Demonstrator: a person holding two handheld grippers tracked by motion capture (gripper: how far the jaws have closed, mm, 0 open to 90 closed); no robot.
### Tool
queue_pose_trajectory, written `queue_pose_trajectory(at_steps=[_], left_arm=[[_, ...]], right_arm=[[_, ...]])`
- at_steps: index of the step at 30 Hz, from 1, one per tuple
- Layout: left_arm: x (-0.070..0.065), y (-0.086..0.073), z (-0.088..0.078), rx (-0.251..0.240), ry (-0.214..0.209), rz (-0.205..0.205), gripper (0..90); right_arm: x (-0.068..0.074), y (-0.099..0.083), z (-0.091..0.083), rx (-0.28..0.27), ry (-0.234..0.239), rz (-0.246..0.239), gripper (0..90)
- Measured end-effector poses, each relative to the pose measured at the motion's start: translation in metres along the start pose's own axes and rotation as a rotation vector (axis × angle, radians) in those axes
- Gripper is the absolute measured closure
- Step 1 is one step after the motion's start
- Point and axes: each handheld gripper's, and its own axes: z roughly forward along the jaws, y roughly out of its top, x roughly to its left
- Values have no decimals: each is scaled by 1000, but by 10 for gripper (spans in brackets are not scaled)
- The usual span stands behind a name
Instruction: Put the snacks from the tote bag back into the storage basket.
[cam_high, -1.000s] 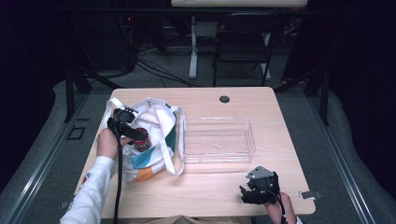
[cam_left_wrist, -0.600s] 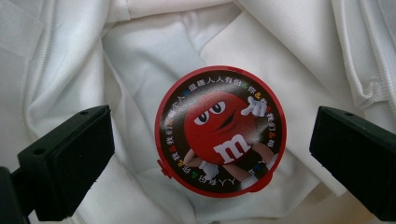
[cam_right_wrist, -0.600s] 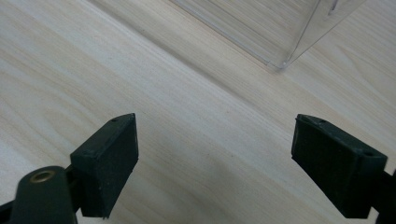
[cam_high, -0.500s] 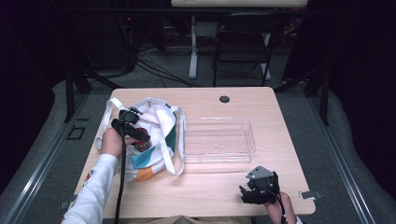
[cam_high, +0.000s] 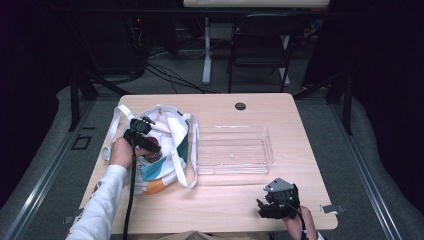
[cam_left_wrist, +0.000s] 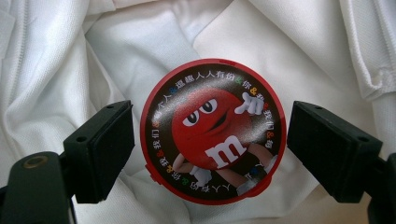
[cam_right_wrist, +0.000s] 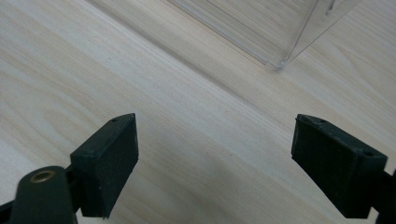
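Note:
A round red tin (cam_left_wrist: 212, 130) with a cartoon candy figure on its lid lies on white cloth inside a white tote bag (cam_high: 172, 127) at the table's left. My left gripper (cam_left_wrist: 210, 140) reaches down into the bag (cam_left_wrist: 140, 42) and straddles the tin. Its jaws have just been closing, and a thin gap still shows at each side of the tin. In the high view the left gripper (cam_high: 150, 147) sits over the bag's mouth. My right gripper (cam_high: 265, 207) rests open near the table's front right edge, with bare wood between its jaws (cam_right_wrist: 215, 154).
A clear plastic bin (cam_high: 232, 150) stands empty in the middle of the table (cam_high: 225, 200), right of the bag; its corner (cam_right_wrist: 280, 28) shows ahead of the right gripper. The bag's straps (cam_high: 112, 132) trail left. A black grommet (cam_high: 240, 106) sits near the far edge.
My left gripper has shifted a little to the right, farther over the bag's opening. The right gripper has stayed where it was.

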Motion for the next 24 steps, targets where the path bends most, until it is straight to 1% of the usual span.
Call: queue_pose_trajectory(at_steps=[5, 6, 8, 9, 12, 17, 24], left_arm=[[-1, 0, 3, 18, 8, -2, 161], [-1, 0, 3, 25, 11, -1, 186], [-1, 0, 4, 26, 7, -6, 192], [-1, 0, 5, 32, 7, 2, 212], [-1, 0, 5, 36, 8, 2, 230], [-1, -1, 6, 35, 6, -8, 251], [-1, -1, 5, 29, 5, -4, 255]], right_arm=[[0, 0, 0, 0, 1, 0, 143], [0, 0, 0, 0, 1, 0, 143], [0, 0, 0, 0, 2, 0, 143], [0, 0, 0, 0, 2, 0, 143], [0, 0, 0, 0, 2, -1, 142], [0, 0, 0, 0, 1, -1, 143], [0, 0, 0, -2, 2, 0, 143]])
